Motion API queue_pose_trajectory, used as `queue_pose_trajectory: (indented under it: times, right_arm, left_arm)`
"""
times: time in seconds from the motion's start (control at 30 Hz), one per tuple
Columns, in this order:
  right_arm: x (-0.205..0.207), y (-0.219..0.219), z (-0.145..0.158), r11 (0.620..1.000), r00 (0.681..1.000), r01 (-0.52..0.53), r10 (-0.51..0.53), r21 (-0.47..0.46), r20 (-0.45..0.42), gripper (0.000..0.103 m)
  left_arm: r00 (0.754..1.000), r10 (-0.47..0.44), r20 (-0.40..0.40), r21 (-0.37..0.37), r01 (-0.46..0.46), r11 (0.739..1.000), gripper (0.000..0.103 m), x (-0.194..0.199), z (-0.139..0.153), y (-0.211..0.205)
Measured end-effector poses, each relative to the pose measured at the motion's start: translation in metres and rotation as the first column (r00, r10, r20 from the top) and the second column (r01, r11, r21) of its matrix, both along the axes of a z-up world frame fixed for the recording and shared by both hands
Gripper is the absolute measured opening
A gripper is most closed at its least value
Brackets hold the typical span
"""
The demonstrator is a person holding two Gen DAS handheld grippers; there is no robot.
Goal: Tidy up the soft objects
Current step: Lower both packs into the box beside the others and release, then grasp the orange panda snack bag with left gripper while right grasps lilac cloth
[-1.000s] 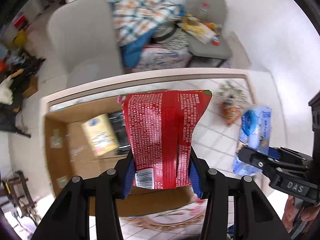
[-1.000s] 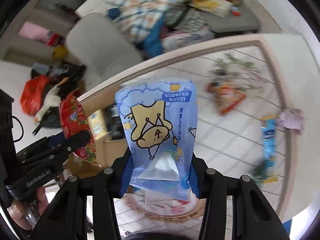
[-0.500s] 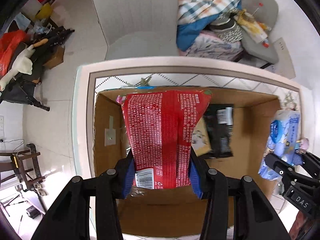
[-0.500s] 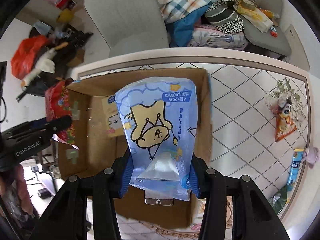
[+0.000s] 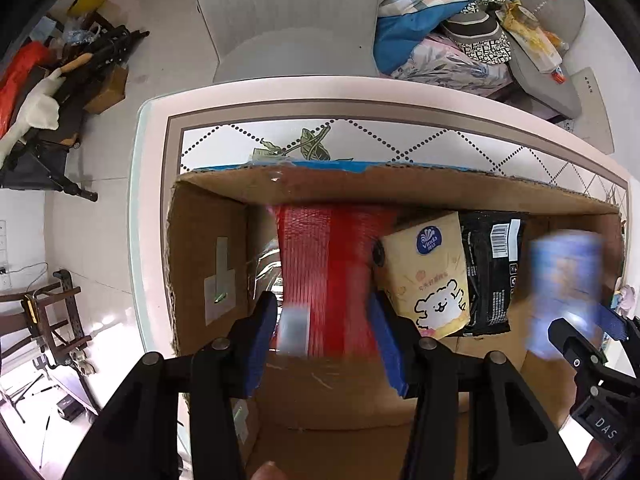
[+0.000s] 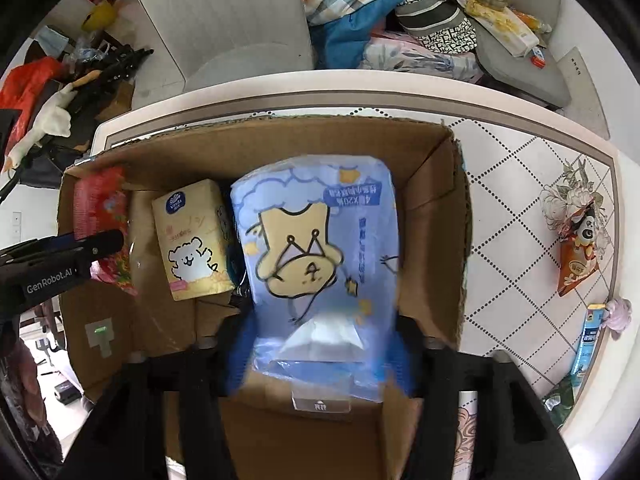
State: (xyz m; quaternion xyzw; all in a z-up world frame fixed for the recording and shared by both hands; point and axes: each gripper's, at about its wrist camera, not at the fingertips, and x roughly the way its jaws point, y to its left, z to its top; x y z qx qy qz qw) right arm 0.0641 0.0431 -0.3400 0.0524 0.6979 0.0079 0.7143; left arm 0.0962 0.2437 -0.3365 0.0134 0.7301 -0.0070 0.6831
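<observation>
Left wrist view shows the left gripper [image 5: 326,334] squeezing a red bag [image 5: 324,264] inside the box [image 5: 400,190], and the right gripper [image 6: 320,354] squeezing a blue tissue pack [image 6: 316,248], both ready to let go.

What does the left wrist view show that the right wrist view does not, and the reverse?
Only the left wrist view shows the black packet plainly, barcode up. Only the right wrist view shows the orange panda snack bag and blue stick pack on the table. Both show the cardboard box, yellow tissue pack, red bag and blue tissue pack.

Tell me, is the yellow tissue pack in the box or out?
In. The yellow tissue pack lies inside the cardboard box, its walls around it.
</observation>
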Motion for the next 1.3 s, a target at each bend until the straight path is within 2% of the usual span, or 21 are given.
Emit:
queue_pose_trajectory:
  times: [0.07,0.13,0.2,0.27,0.3,0.33,0.43,0.53,0.6,0.8,1.0,1.2,1.3]
  right_arm:
    - [0.001,-0.001,0.002,1.000,1.000,0.007,-0.007,-0.005,0.008,0.078]
    - [0.000,-0.002,0.004,1.000,1.000,0.015,-0.015,0.004,0.011,0.078]
    - [-0.001,-0.001,0.008,1.000,1.000,0.015,-0.015,0.003,0.019,0.078]
    - [-0.002,-0.001,0.012,1.000,1.000,0.014,-0.015,0.007,0.023,0.078]
    - [-0.003,-0.001,0.014,1.000,1.000,0.013,-0.014,0.007,0.024,0.078]
    - [-0.005,0.000,0.017,1.000,1.000,0.012,-0.013,0.009,0.027,0.078]
    - [-0.012,0.003,0.024,1.000,0.999,-0.001,0.000,0.010,0.033,0.082]
    - [-0.022,0.005,0.032,1.000,0.999,-0.010,0.009,0.014,0.047,0.100]
    - [-0.030,0.006,0.038,1.000,0.998,-0.019,0.019,0.005,0.058,0.103]
    - [-0.059,0.007,0.057,0.999,0.995,-0.035,0.035,-0.002,0.094,0.103]
    - [-0.098,0.003,0.081,0.999,0.988,-0.037,0.037,-0.004,0.148,0.103]
    - [-0.130,-0.001,0.103,0.999,0.979,-0.038,0.032,0.027,0.199,0.103]
    - [-0.142,-0.013,0.110,0.996,0.981,-0.018,0.002,0.083,0.196,0.103]
  left_arm:
    - [1.000,0.008,0.010,-0.005,-0.008,1.000,0.048,0.001,0.005,0.002]
    - [1.000,0.002,0.027,0.002,-0.002,1.000,0.062,0.000,0.011,0.002]
    - [0.999,-0.007,0.044,0.000,0.007,1.000,0.065,-0.003,0.017,0.003]
    - [0.999,-0.011,0.050,-0.005,0.011,1.000,0.074,-0.008,0.021,0.004]
    - [0.998,-0.014,0.056,-0.007,0.014,1.000,0.084,-0.011,0.024,0.004]
    - [0.998,-0.017,0.064,-0.007,0.017,1.000,0.089,-0.014,0.028,0.003]
    - [0.996,-0.014,0.084,-0.010,0.015,1.000,0.097,-0.026,0.039,0.002]
    - [0.994,-0.006,0.105,-0.023,0.009,1.000,0.097,-0.040,0.050,0.001]
    - [0.991,-0.001,0.133,-0.024,0.004,1.000,0.097,-0.050,0.059,0.001]
    - [0.977,0.010,0.212,-0.016,-0.007,1.000,0.098,-0.083,0.085,0.000]
    - [0.969,0.028,0.245,-0.036,-0.020,0.999,0.098,-0.125,0.104,-0.002]
    - [0.961,0.024,0.277,-0.029,-0.017,0.999,0.098,-0.158,0.125,-0.010]
    - [0.951,0.000,0.309,-0.017,0.006,1.000,0.098,-0.168,0.140,-0.023]
